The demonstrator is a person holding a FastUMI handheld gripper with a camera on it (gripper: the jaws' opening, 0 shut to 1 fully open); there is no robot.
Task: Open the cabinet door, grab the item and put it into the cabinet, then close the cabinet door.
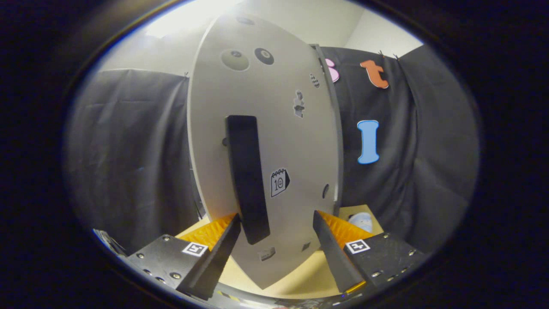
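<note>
Two tongs (276,225) fingers spread wide, released, flanking the long black handle (248,178) on the pale grey cabinet door (283,141).

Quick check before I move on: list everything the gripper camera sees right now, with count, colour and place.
cabinet door: one, pale grey-white, upright just ahead of the fingers.
door handle: one, black, vertical bar on the door, its lower end between the fingers nearer the left one.
stickers: several, small, black-and-white or dark, scattered over the door.
tabletop: one, light wood, beneath the door.
pale blue item: one, on the table beyond the right finger, partly hidden.
gripper: one, fingers spread apart, pressing on nothing.
</note>
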